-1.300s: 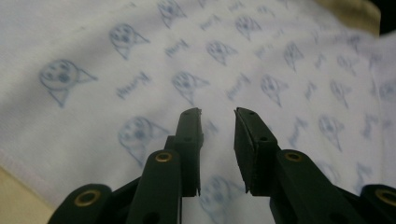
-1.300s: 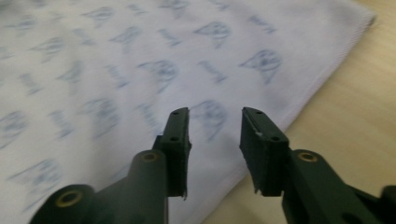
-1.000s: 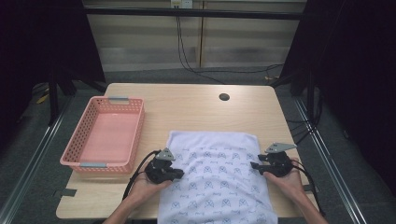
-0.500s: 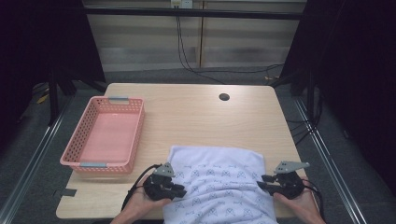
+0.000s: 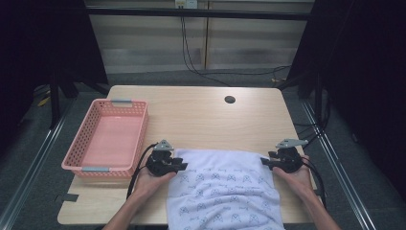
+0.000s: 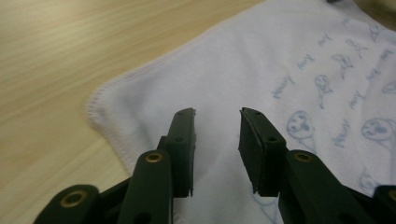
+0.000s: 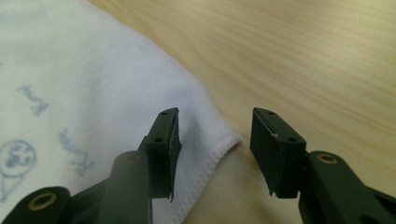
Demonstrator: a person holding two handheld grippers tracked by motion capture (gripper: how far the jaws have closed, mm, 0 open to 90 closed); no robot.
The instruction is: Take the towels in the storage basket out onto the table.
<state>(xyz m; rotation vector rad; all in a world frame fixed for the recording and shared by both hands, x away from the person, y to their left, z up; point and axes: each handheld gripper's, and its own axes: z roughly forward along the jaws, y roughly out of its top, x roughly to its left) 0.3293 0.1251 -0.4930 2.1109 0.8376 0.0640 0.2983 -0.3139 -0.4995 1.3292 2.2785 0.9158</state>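
A white towel [image 5: 222,184] with blue prints lies flat at the table's front and hangs over the near edge. My left gripper [image 5: 182,166] rests at its far left corner, my right gripper [image 5: 264,163] at its far right corner. In the left gripper view the left gripper [image 6: 217,126] has just been opening; the towel [image 6: 289,60] lies under its spread jaws, nothing pinched. The right gripper [image 7: 215,128] has also just been opening; the towel's corner [image 7: 226,141] lies below the gap, free of both pads.
A pink plastic basket [image 5: 79,141] stands empty on the left of the wooden table [image 5: 206,120]. A small dark hole [image 5: 230,99] sits near the table's far edge. Cables trail from both grippers toward the person's forearms.
The towel's far edge has shifted toward the person. Both hands drew back with it, then came forward again to the corners. The left gripper's jaws went from shut to open.
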